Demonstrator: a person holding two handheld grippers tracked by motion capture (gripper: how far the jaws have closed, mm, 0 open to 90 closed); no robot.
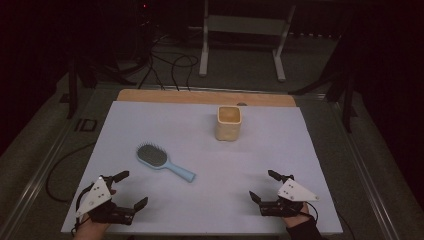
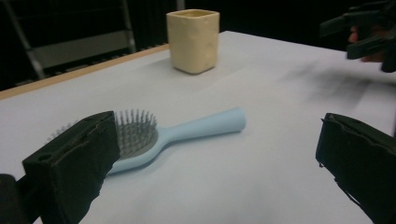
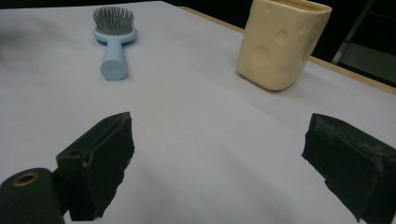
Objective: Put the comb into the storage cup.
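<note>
Your left tongs [image 1: 134, 189] and right tongs [image 1: 264, 185] both gape, released, gripping nothing. The blue hairbrush [image 1: 162, 161] lies flat on the counter [image 1: 280, 145], near your left tongs, bristles up.

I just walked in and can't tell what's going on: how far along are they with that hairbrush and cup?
Nothing looks done yet. The light blue hairbrush lies flat on the white table, apart from the upright cream cup, whose inside looks bare. Nothing is in hand: the left gripper and right gripper sit near the table's front edge, jaws wide open. My guess: the whole job is left, likely picking up the brush.
</note>
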